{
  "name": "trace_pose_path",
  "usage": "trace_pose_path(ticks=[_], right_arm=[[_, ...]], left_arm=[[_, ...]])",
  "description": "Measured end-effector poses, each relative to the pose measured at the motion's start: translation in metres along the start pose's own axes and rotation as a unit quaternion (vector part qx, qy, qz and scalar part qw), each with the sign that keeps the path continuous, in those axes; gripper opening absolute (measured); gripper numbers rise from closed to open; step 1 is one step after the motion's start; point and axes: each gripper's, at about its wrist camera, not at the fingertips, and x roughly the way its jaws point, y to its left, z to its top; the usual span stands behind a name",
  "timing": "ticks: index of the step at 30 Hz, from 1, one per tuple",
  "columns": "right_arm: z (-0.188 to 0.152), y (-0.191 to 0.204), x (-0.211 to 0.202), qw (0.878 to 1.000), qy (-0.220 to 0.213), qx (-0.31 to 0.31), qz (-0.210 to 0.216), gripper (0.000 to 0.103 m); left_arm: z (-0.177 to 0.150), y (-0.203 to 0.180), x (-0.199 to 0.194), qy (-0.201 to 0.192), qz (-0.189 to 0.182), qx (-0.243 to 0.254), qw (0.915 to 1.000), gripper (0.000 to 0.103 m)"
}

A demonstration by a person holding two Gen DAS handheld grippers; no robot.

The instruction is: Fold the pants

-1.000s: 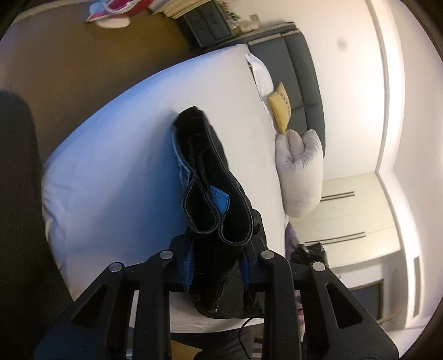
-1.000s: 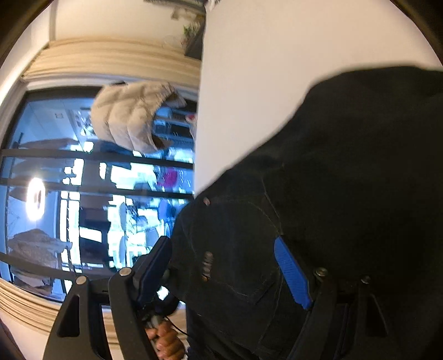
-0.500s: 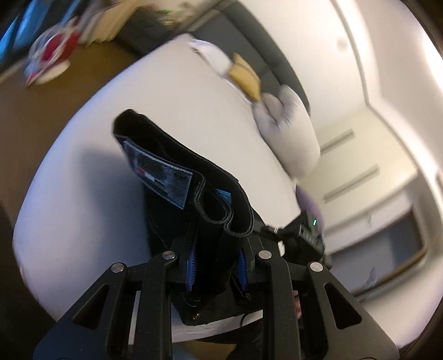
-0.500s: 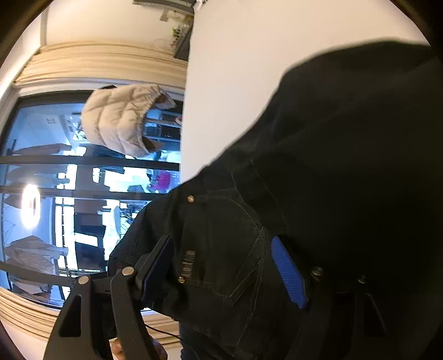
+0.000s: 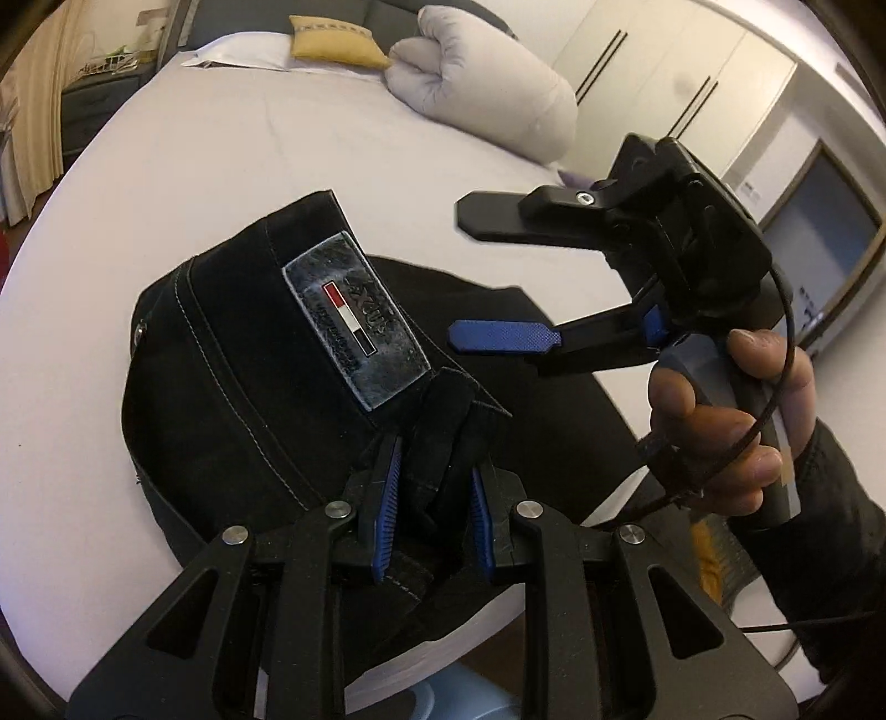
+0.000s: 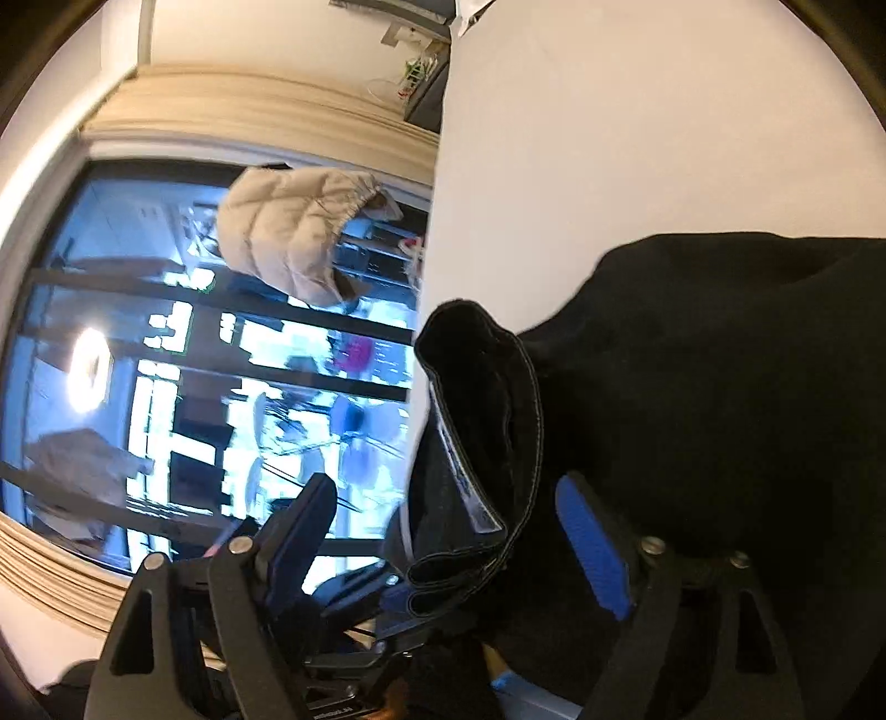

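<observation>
The black pants [image 5: 238, 387] lie folded on the white bed [image 5: 221, 166], waistband up, with a grey brand patch [image 5: 354, 321] showing. My left gripper [image 5: 432, 498] is shut on a bunch of the waistband at the near edge. My right gripper [image 5: 465, 277] is open and empty, held in a hand above the pants at the right. In the right wrist view the right gripper [image 6: 443, 531] stands open around the folded waistband edge [image 6: 487, 432] without pinching it, and the pants [image 6: 720, 387] fill the right side.
A rolled white duvet [image 5: 487, 88] and a yellow cushion [image 5: 332, 44] lie at the far end of the bed. Cupboards [image 5: 692, 66] stand behind. A window [image 6: 166, 387] with a beige jacket [image 6: 293, 232] hung on it is beside the bed.
The left gripper has swung round and laid the waistband down flat, patch up. The right gripper has let go of the pants and drawn back, open.
</observation>
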Motion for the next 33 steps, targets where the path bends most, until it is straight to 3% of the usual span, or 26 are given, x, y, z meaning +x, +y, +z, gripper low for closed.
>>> trace_pose_path(ticks=[5,10,11,13,15,17,25,33], right_arm=[[0.002,-0.021,0.012,0.999,0.011,0.035,-0.010,0.085],[0.002,-0.010,0.027,0.999,0.033,0.006,-0.007,0.084],[0.002,-0.009,0.029,0.999,0.034,0.000,-0.013,0.080],[0.004,-0.005,0.036,0.999,0.039,-0.023,-0.030,0.062],[0.006,-0.008,0.040,0.998,0.046,-0.027,-0.045,0.026],[0.005,-0.014,0.040,0.998,0.040,-0.024,-0.052,0.021],[-0.003,-0.022,0.005,0.998,-0.012,-0.031,-0.059,0.018],[-0.007,-0.052,-0.069,0.995,-0.073,-0.007,-0.073,0.018]], left_arm=[[0.003,-0.018,0.003,-0.001,0.022,0.032,0.9993,0.021],[-0.009,-0.043,-0.001,0.002,0.036,0.059,0.9976,0.021],[-0.008,-0.046,-0.003,0.002,0.038,0.063,0.9973,0.021],[-0.008,-0.052,-0.002,0.002,0.042,0.072,0.9966,0.021],[0.000,-0.060,0.003,0.004,0.044,0.076,0.9961,0.021],[0.001,-0.062,0.005,0.008,0.042,0.077,0.9961,0.021],[0.019,-0.092,0.020,0.024,0.018,0.102,0.9943,0.021],[0.050,-0.163,0.058,0.037,-0.026,0.151,0.9875,0.021]])
